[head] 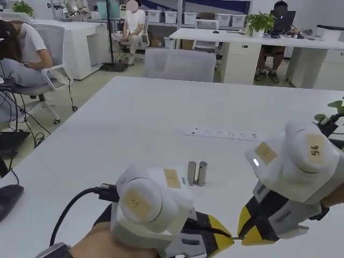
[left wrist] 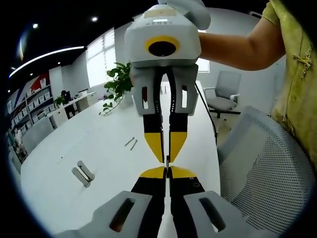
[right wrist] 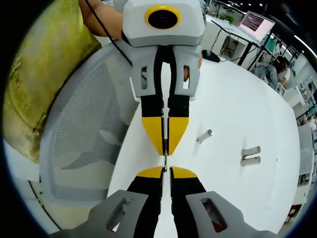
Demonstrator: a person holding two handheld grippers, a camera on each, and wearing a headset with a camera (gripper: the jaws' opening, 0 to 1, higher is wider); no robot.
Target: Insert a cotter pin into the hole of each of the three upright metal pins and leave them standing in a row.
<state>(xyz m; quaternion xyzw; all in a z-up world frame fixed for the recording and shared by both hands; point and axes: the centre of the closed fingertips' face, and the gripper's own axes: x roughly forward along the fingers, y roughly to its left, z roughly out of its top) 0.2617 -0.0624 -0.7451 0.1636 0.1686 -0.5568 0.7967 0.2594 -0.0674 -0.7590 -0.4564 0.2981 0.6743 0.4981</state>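
right gripper view adds a third metal pin (right wrist: 204,135)

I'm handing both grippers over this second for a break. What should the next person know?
Grippers: the left gripper and the right gripper are both shut, tip to tip, with a thin cotter pin pinched between them.
Things: two metal pins stand side by side on the table. A third metal pin sits apart; I cannot tell whether it is upright. Two spare cotter pins lie on the table.
Done: no inserted cotter pin is visible.
Left: all three insertions, then the row.
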